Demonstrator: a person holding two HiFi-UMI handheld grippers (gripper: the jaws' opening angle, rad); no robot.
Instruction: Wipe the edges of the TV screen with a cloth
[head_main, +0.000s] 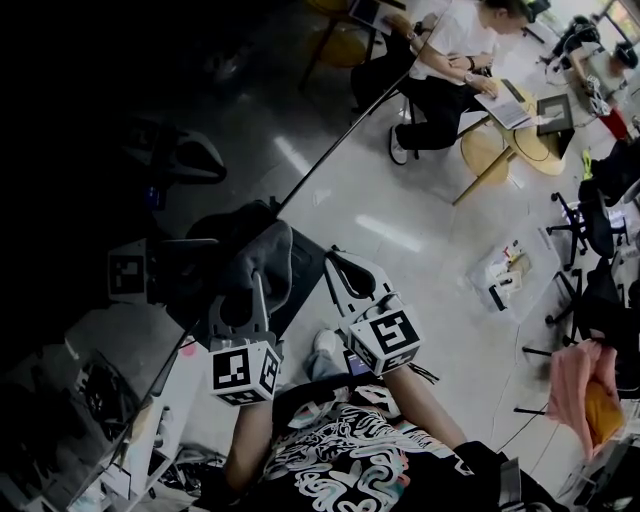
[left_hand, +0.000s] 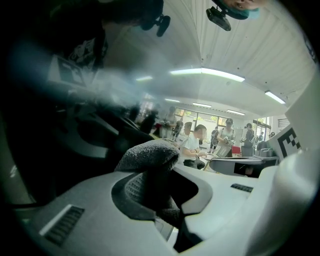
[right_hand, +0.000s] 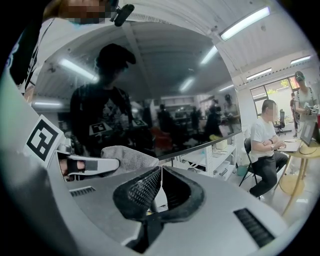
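The left gripper (left_hand: 165, 189) pinches the cloth (left_hand: 149, 156), bunched at the TV (head_main: 95, 150) edge; the right gripper (right_hand: 160, 176) is pressed together on nothing (idle just beside). The thick wad may ride off the edge, and then hard jaw plastic could scrape the screen.

My head camera sits high and looks steeply down. The left gripper (head_main: 250, 285) and right gripper (head_main: 340, 262) lie near, at bottom centre. The dark glossy TV screen (head_main: 100, 120) fills the left, and the pale shiny floor (head_main: 420, 250) runs off to the right. The left gripper camera rides low behind its jaws, very close to the grey terry cloth (left_hand: 150, 157), and faces the far side of the room along the screen. The right gripper camera looks at a slant into the screen from close by. All three views share the cloth and the far seated person in a white shirt (head_main: 450, 45).
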